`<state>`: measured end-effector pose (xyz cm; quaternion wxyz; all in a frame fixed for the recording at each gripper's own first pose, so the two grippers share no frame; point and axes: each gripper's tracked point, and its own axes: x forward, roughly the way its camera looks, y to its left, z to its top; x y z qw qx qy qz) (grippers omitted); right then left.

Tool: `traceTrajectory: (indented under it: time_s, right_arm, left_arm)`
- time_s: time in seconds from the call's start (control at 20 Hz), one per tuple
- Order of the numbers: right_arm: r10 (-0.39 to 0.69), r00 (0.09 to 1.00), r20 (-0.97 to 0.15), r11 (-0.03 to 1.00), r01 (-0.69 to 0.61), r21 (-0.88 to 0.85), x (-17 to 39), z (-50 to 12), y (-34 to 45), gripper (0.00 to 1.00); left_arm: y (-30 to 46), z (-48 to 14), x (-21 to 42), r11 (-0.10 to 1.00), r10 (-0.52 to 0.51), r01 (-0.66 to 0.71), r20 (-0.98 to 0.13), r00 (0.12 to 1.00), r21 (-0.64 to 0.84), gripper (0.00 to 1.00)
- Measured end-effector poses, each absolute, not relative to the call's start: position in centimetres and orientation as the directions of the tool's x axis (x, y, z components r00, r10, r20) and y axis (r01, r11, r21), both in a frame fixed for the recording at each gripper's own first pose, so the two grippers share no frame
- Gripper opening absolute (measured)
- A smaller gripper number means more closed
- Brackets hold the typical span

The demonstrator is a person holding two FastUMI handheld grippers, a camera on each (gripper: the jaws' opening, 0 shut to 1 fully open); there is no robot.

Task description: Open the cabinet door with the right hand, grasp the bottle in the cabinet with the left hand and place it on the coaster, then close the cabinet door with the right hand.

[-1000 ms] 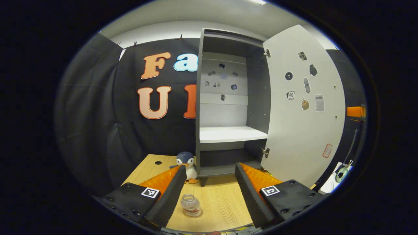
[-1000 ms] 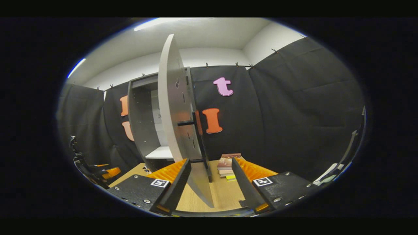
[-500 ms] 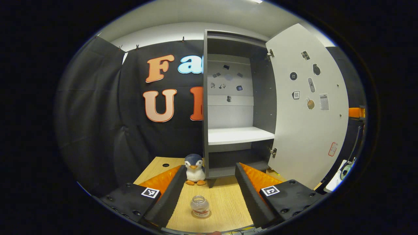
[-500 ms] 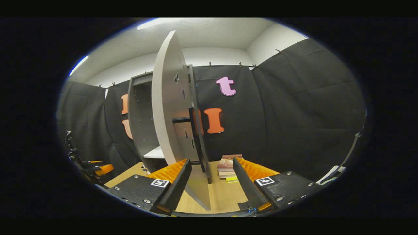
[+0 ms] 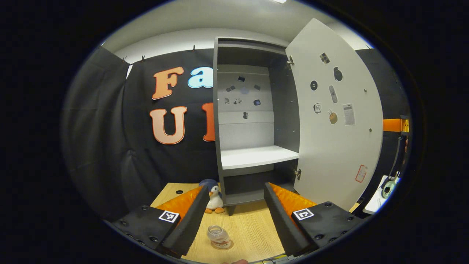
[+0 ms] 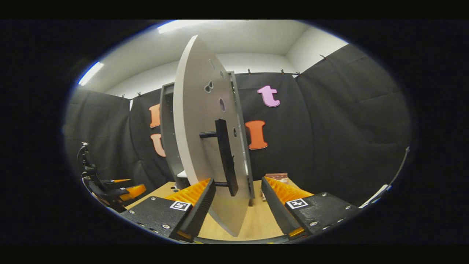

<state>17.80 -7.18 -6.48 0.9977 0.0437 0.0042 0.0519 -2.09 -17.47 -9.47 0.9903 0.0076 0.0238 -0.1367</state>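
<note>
The grey cabinet stands with its white door swung wide to the right, and its white shelf is bare. A small clear bottle stands upright on a round coaster on the wooden table, low between the fingers of my open left gripper and apart from both. In the right gripper view the door is nearly edge-on, with its black bar handle just above and ahead of my open right gripper. The door's lower edge hangs between its fingers, which do not touch it.
A penguin plush sits on the table by the cabinet's left foot. A stack of books peeks out behind the door. The left gripper shows at the far left of the right gripper view.
The right gripper has shifted round to the door's handle side, so the handle now stands over its fingers and the door hides most of the books. The left gripper swayed slightly; the bottle stayed put.
</note>
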Motion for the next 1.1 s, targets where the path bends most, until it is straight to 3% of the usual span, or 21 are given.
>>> traceTrajectory:
  time_s: [0.85, 0.95, 1.0, 1.05, 1.1]
  right_arm:
    - [0.321, 0.947, -0.031, 0.942, -0.316, 0.112, 23.1, -7.5, 4.0, 0.81]
    - [0.342, 0.939, -0.038, 0.935, -0.337, 0.11, 24.1, -7.7, 5.5, 0.75]
    - [0.35, 0.936, -0.038, 0.932, -0.344, 0.11, 24.7, -7.8, 6.2, 0.89]
    - [0.359, 0.933, -0.039, 0.929, -0.353, 0.108, 25.1, -7.6, 6.2, 0.83]
    - [0.364, 0.93, -0.041, 0.928, -0.359, 0.105, 25.6, -7.6, 6.5, 0.84]
  left_arm:
    - [-9.2, -11.7, 1.6, 0.99, -0.139, 0.136, -0.094, 0.986, -0.031, 0.98]
    - [-8.6, -11.6, 2.1, 0.991, -0.132, 0.129, -0.09, 0.987, -0.031, 0.97]
    - [-8.1, -11.3, 2.2, 0.993, -0.119, 0.116, -0.081, 0.99, -0.031, 0.97]
    - [-7.9, -10.7, 2.2, 0.993, -0.119, 0.117, -0.058, 0.991, -0.033, 0.97]
    - [-7.8, -10.2, 2.2, 0.993, -0.118, 0.117, -0.044, 0.992, -0.028, 0.99]
